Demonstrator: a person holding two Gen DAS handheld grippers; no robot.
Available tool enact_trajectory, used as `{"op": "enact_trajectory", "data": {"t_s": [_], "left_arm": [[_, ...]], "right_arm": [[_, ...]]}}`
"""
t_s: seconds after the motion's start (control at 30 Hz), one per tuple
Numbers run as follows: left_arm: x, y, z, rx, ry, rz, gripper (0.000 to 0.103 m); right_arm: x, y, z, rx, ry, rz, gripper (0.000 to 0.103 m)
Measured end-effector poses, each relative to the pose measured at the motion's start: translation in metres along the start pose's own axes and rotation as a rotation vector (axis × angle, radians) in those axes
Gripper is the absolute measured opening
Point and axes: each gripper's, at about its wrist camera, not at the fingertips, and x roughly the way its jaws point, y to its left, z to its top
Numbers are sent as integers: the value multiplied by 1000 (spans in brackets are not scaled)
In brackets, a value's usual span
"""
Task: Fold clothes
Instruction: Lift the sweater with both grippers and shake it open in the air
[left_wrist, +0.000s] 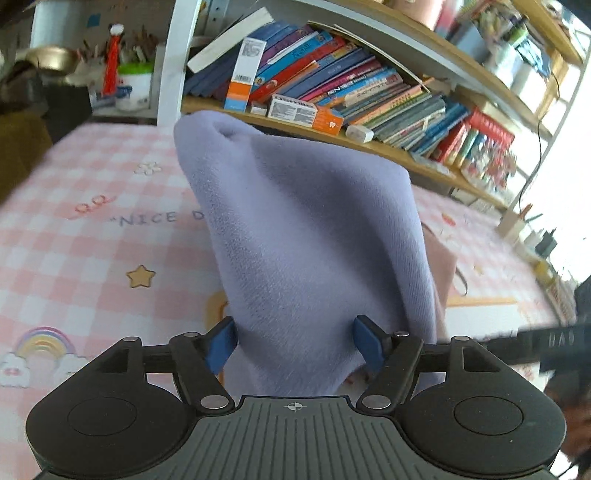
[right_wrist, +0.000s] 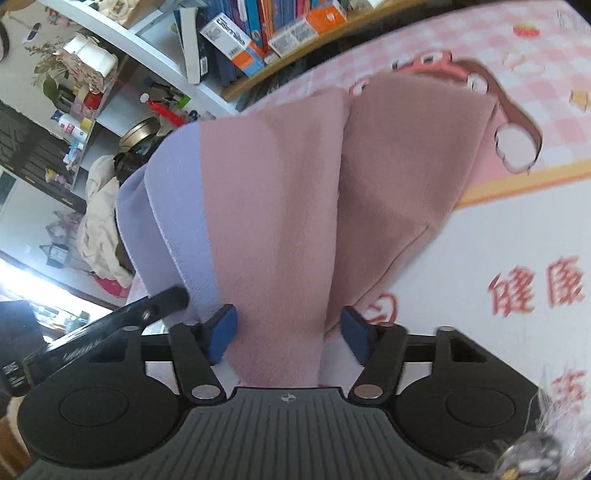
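Okay, both grippers are up against 1 fleece garment over the pink checked bedsheet (left_wrist: 74, 236). Left gripper (left_wrist: 293, 341): its 2 blue pads (left_wrist: 221, 345) stand wide apart, and the lavender part of the garment (left_wrist: 306, 236) bulges up between them; cloth touches or nearly touches both pads, so jaws are spread with fabric sitting in the gap, not pinched tight. The lavender cloth rises in a hump, lifted off the sheet, with a rounded fold at the top. A sliver of pink fleece shows at its right edge.

Right gripper (right_wrist: 288, 334): blue pads (right_wrist: 223, 332) also held apart, pink fleece (right_wrist: 277, 221) of the same garment running down between them; jaws not pressed together. To the left of the pink panel runs a lavender band (right_wrist: 177, 229). Further right the pink cloth drapes onto the sheet, with a cartoon appliqué edge (right_wrist: 517, 144) lying flat there. The left gripper's black finger (right_wrist: 162, 302) pokes in at the lower left, touching the lavender band.

Behind: wooden bookshelf (left_wrist: 369, 144) packed with leaning books (left_wrist: 332, 74), just beside the bed. Sheet print shows a star (left_wrist: 140, 277) and a rainbow (left_wrist: 42, 341).
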Motion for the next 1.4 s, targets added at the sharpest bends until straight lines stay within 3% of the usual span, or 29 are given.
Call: {"op": "enact_trajectory", "data": {"t_s": [0.1, 0.13, 0.17, 0.2, 0.23, 0.33, 0.47, 0.6, 0.7, 0.8, 0.87, 0.9, 1.03, 1.13, 1.27, 1.4], "left_arm": [[9, 12, 0, -77, 11, -42, 67], [10, 15, -1, -93, 11, -56, 51], [10, 19, -1, -100, 14, -67, 42], [10, 22, 0, -106, 17, -78, 24], [5, 22, 1, -95, 12, -87, 13], [-9, 22, 5, -61, -8, -114, 11], [-50, 12, 20, 11, -102, -223, 11], [-94, -7, 35, 93, -215, -467, 11], [-127, -19, 46, 126, -326, -704, 11], [-150, -20, 55, 78, -417, -893, 11], [-154, -14, 60, 25, -448, -925, 11], [-155, -11, 62, -3, -460, -935, 11], [-109, 6, 60, -177, -397, -760, 11], [-65, 24, 55, -337, -315, -574, 10], [-25, 48, 52, -382, -254, -345, 10], [-10, 61, 54, -345, -224, -226, 11]], "right_arm": [[6, 6, -5, 17, 8, 2, 40], [6, 8, -7, 22, 4, 9, 30], [7, 10, -9, 30, -1, 17, 19], [7, 11, -12, 44, -7, 25, 16], [5, 11, -14, 61, -21, 30, 12], [-13, 13, -17, 102, -125, 36, 10], [-71, 12, -13, 187, -392, 55, 9], [-144, 24, -11, 231, -657, 64, 9], [-195, 54, -8, 163, -825, 74, 9], [-232, 87, 3, 51, -962, 146, 3], [-251, 108, 13, -21, -1021, 192, 0], [-247, 112, 22, -48, -1001, 186, 0], [-206, 115, 60, -148, -877, 102, 0], [-153, 92, 73, -123, -753, 10, 0], [-96, 57, 66, -88, -608, -212, 1], [-81, 37, 40, -107, -470, -296, 5]]}}
